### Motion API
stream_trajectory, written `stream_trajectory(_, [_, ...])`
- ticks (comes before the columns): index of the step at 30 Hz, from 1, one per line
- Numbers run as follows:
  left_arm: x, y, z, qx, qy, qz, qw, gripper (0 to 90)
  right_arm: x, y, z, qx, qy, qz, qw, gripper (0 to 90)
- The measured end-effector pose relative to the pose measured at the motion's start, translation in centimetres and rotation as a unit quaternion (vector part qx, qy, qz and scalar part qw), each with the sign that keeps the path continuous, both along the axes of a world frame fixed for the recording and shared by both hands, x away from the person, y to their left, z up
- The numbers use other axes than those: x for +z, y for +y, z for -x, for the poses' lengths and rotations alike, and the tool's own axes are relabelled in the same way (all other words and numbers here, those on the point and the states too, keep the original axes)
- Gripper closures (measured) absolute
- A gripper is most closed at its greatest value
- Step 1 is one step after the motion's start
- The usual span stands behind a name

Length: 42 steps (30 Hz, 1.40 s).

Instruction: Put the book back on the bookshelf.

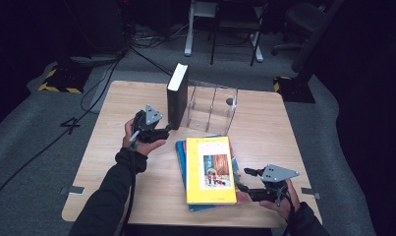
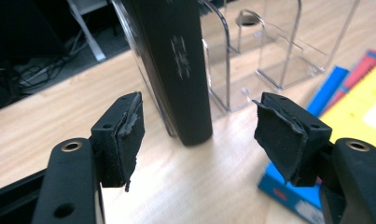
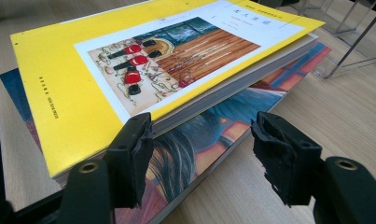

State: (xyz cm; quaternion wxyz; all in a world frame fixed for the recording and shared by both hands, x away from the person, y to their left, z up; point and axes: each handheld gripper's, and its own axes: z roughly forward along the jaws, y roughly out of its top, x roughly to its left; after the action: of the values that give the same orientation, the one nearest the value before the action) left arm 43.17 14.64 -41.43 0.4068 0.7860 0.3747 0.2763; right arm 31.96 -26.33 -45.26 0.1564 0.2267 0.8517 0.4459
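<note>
The yellow book [image 1: 211, 169] lay atop the stack just in front of the clear rack [image 1: 211, 105], and the right gripper [image 1: 248, 190], jaws spread, sat at its lower right corner; a good pick would pinch that book alone. The left gripper [image 1: 167, 129], released, hovered by the upright black book [image 1: 177, 96] at the rack's left end, with the blue book [image 3: 232, 119] lying under the yellow one

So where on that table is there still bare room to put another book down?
Bare wood lies left of the black book, out to the table edge, and right of the clear rack. The middle front is crowded: the yellow book stack sits between the left gripper and right gripper.
</note>
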Motion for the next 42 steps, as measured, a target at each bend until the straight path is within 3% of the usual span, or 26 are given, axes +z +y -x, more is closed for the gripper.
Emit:
stream_trajectory(8, [-1.4, 0.5, 2.2, -0.032, 0.021, -0.015, 0.9992, 32.0, 0.1, 0.2, 0.1, 0.004, 0.002, 0.003, 1.0000, 38.4])
stream_trajectory(15, [-3.5, 0.4, 4.6, -0.075, 0.046, -0.035, 0.9955, 31.3, 0.5, 0.6, 0.4, 0.011, 0.006, -0.003, 0.9999, 37.8])
stream_trajectory(21, [-5.2, 0.2, 6.9, -0.111, 0.067, -0.060, 0.9898, 30.6, 0.6, 1.2, 0.6, 0.020, 0.008, 0.003, 0.9998, 34.9])
stream_trajectory(31, [-6.9, -0.3, 9.4, -0.163, 0.101, -0.067, 0.9792, 30.2, 1.0, 2.3, 0.7, 0.035, 0.025, 0.013, 0.9990, 30.9])
stream_trajectory(32, [-7.1, -0.5, 9.7, -0.169, 0.106, -0.067, 0.9775, 30.1, 1.0, 2.7, 0.5, 0.033, 0.034, 0.017, 0.9987, 30.4])
stream_trajectory(35, [-7.1, -0.5, 10.1, -0.175, 0.109, -0.061, 0.9766, 29.9, 1.0, 2.9, 0.3, 0.034, 0.040, 0.022, 0.9984, 29.8])
stream_trajectory(39, [-7.5, -0.5, 10.6, -0.185, 0.121, -0.048, 0.9741, 29.6, 0.8, 3.4, -0.6, 0.030, 0.078, 0.027, 0.9961, 26.1])
stream_trajectory(42, [-7.8, -0.6, 10.8, -0.192, 0.127, -0.050, 0.9717, 28.9, 0.7, 3.6, -1.4, 0.030, 0.112, 0.026, 0.9929, 22.0])
